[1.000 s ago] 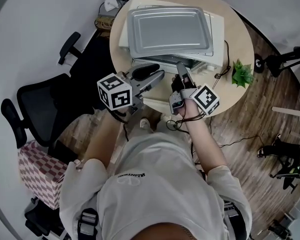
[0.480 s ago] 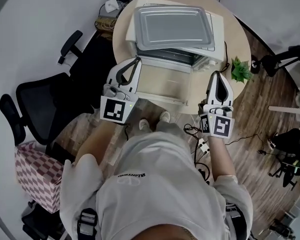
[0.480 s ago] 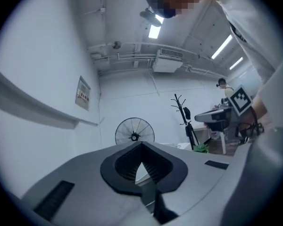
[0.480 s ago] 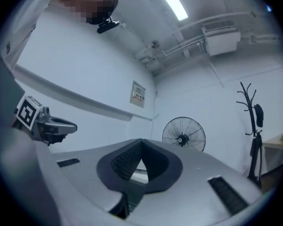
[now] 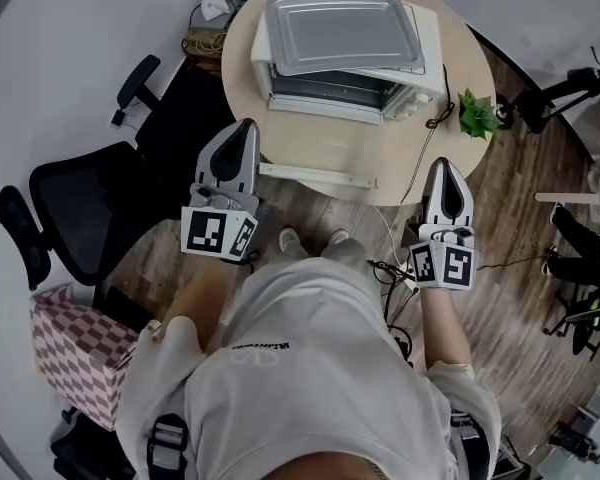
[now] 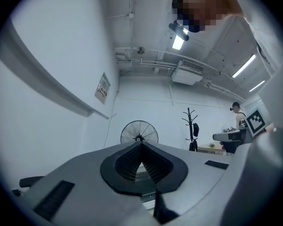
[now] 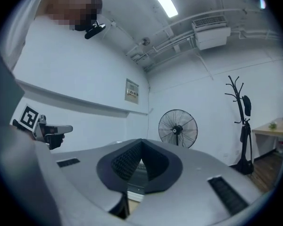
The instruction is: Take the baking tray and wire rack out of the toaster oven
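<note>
Off the desk's [image 5: 420, 158] near left edge I hold my left hand-held gripper [image 5: 246, 126], its jaws pressed together with nothing between them. On the far half of the round desk stands the toaster oven [image 5: 420, 78], its door [image 5: 315, 175] dropped open towards me. The baking tray [image 5: 345, 33] lies flat on the oven's top, overhanging a little on the right. I cannot make out the wire rack in the dark opening. A small plant [image 5: 475, 115] sits at the desk's right edge. Off the near right edge is my right hand-held gripper [image 5: 444, 164], also closed and empty.
</note>
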### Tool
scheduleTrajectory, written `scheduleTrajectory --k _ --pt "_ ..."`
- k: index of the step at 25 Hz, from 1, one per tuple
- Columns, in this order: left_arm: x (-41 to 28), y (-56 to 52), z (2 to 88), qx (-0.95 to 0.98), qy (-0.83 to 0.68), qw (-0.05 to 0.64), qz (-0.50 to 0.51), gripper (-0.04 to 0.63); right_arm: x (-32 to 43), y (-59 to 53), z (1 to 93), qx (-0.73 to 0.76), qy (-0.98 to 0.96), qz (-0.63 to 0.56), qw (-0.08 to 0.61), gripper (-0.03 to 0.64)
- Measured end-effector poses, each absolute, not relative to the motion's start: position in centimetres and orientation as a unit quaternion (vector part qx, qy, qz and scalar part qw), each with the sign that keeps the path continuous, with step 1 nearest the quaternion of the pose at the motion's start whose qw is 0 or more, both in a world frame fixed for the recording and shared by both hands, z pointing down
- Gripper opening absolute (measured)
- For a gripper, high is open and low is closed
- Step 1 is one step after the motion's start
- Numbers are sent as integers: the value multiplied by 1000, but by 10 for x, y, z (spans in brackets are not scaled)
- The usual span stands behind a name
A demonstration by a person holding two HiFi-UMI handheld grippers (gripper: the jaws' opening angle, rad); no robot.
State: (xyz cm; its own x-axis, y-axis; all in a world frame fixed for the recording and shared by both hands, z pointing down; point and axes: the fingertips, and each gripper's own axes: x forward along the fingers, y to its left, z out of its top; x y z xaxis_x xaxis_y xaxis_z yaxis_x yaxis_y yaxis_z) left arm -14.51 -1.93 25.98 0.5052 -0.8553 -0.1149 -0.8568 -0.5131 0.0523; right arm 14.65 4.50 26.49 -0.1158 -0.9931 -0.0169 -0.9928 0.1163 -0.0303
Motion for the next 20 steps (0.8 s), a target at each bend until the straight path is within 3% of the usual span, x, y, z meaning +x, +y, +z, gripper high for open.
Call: scheduleTrajectory --k 11,20 --pt "-127 8 312 -851 524 29 -16 2 204 87 281 -671 741 -26 1 0" --pt "-109 20 302 -844 536 18 -1 2 226 97 296 -665 744 -55 7 0"
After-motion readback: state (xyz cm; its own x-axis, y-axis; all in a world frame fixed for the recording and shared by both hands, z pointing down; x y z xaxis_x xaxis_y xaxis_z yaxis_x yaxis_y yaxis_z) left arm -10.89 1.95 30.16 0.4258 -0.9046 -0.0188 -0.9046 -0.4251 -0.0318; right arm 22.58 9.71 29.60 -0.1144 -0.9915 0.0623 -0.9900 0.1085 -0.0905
